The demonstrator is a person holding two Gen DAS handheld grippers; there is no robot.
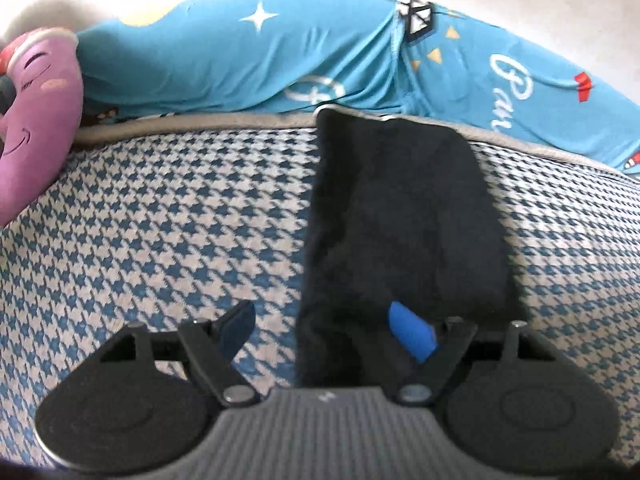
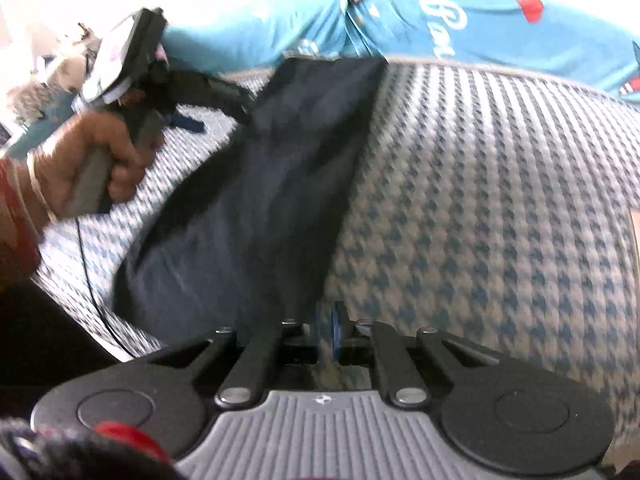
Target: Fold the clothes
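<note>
A dark, long folded garment (image 1: 400,208) lies lengthwise on the houndstooth bedcover (image 1: 160,208). My left gripper (image 1: 326,332) is open at the garment's near left edge. Its right blue pad (image 1: 412,338) rests over the cloth and its left pad (image 1: 240,328) is over the bare cover. In the right wrist view the same garment (image 2: 280,184) runs from the far pillow toward me. My right gripper (image 2: 326,332) is shut on the garment's near right corner. A hand (image 2: 100,168) holds the left gripper (image 2: 216,108) at the garment's far left side.
A turquoise printed pillow (image 1: 280,52) lies across the far edge of the bedcover (image 2: 500,200). A purple plush cushion with a smiling face (image 1: 36,120) sits at the far left. A thin cable (image 2: 84,264) hangs below the hand.
</note>
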